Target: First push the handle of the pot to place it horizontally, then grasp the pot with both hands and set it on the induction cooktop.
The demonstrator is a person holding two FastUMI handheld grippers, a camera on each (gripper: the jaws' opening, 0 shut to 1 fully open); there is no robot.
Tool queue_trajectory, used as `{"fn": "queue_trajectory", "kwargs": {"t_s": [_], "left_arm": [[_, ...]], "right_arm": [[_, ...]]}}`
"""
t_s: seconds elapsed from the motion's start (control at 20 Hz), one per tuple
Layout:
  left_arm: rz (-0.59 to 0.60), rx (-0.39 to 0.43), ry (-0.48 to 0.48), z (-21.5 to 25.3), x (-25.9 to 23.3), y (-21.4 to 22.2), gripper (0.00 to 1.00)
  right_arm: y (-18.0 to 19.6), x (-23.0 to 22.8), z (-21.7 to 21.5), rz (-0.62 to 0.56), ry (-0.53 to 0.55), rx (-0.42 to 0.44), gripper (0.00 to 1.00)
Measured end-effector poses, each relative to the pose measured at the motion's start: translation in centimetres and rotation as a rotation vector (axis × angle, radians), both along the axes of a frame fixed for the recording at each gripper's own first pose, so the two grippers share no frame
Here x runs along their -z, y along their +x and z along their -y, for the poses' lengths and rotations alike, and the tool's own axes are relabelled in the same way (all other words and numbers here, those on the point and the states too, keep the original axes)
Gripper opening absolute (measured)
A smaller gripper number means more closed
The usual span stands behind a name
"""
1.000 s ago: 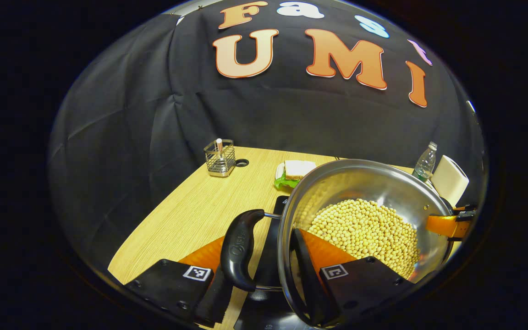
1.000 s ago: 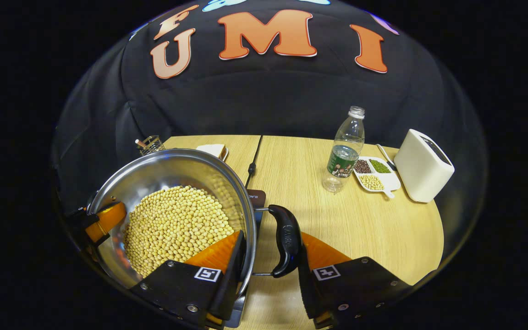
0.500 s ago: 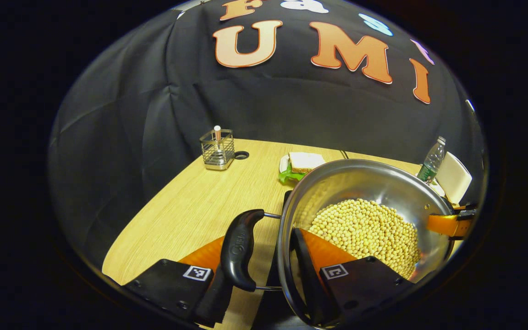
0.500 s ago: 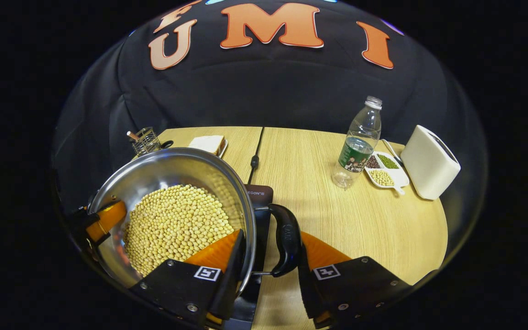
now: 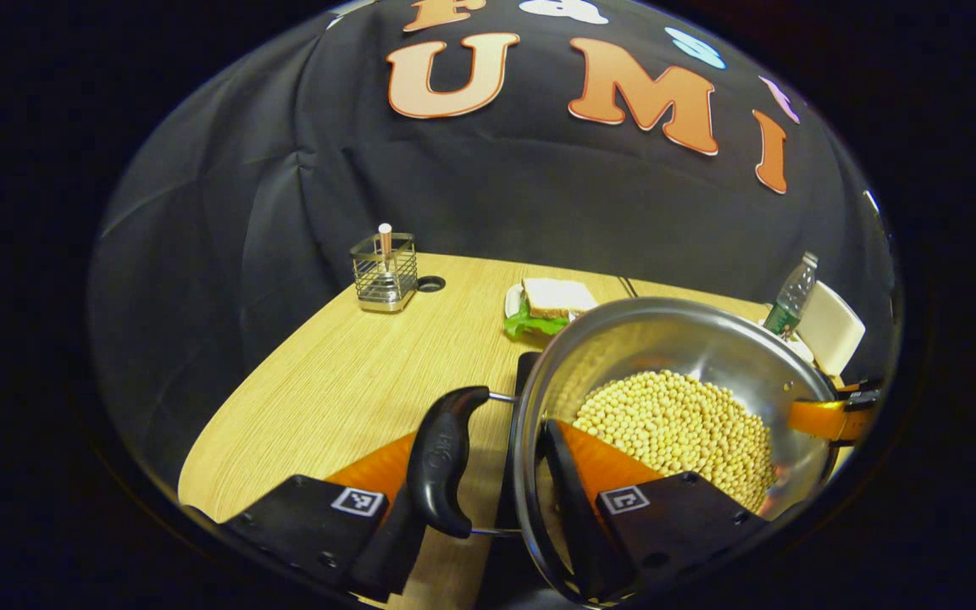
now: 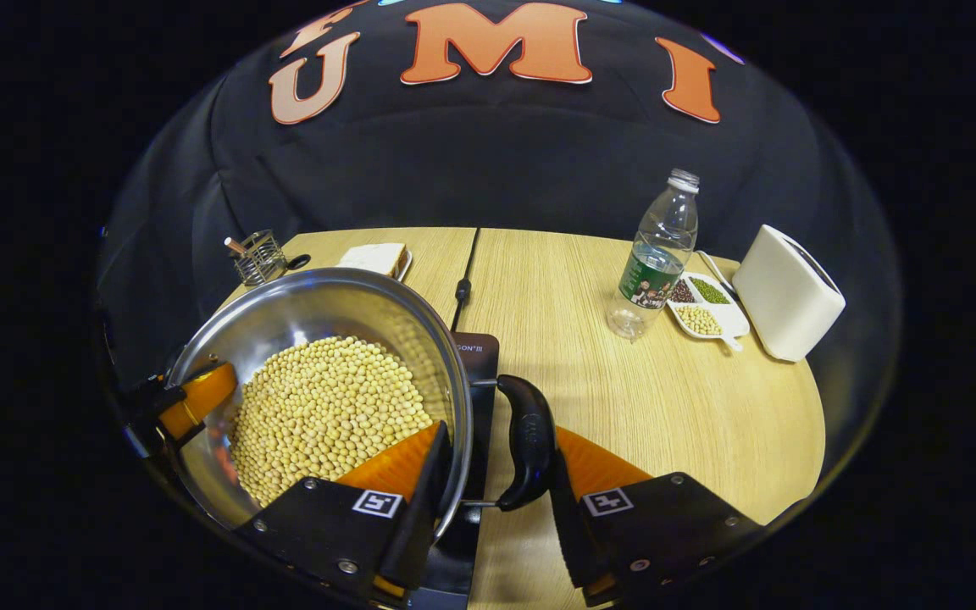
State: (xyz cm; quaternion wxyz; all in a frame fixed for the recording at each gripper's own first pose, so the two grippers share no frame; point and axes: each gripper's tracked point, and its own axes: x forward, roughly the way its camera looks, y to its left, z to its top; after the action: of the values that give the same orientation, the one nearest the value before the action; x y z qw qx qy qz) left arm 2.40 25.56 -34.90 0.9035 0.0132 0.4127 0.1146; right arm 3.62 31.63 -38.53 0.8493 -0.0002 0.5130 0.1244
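Above the wooden bench I hold the bean-filled steel pot by its handles, both jaws clamped, and should lower it level, centred onto the induction cooktop beneath.

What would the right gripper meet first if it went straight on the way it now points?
Judging from the right gripper view, the right gripper already straddles the pot rim and handle; going on, it would press deeper onto the handle, though depth is unclear.
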Motion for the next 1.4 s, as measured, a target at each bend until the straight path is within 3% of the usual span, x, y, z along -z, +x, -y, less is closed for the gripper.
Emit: {"fn": "queue_trajectory", "kwargs": {"t_s": [0.15, 0.25, 0.4, 0.6, 1.05, 1.4], "left_arm": [[-0.012, 0.045, 0.1, -0.5, 0.1, -0.2, 0.89], [0.002, 0.018, 0.112, -0.3, -0.3, -0.4, 1.0], [0.073, -0.016, 0.151, -0.9, -2.0, 0.0, 0.98], [0.207, -0.036, 0.194, 0.1, -7.8, 1.2, 1.0], [0.552, 0.023, 0.146, 8.5, -22.7, 2.0, 0.97], [0.723, 0.12, 0.129, 16.4, -32.2, 0.6, 1.0]], "right_arm": [[-0.6, -0.4, -0.1, 0.006, 0.043, -0.017, 0.67], [-0.6, -1.4, 0.2, 0.028, 0.062, -0.014, 0.76], [0.5, -4.1, 1.7, 0.125, 0.073, 0.003, 0.81], [1.8, -9.5, 4.2, 0.293, 0.11, 0.032, 0.86], [2.4, -23.6, 14.3, 0.709, 0.102, 0.081, 0.93], [0.8, -30.4, 20.6, 0.856, 0.118, 0.083, 0.94]]}}
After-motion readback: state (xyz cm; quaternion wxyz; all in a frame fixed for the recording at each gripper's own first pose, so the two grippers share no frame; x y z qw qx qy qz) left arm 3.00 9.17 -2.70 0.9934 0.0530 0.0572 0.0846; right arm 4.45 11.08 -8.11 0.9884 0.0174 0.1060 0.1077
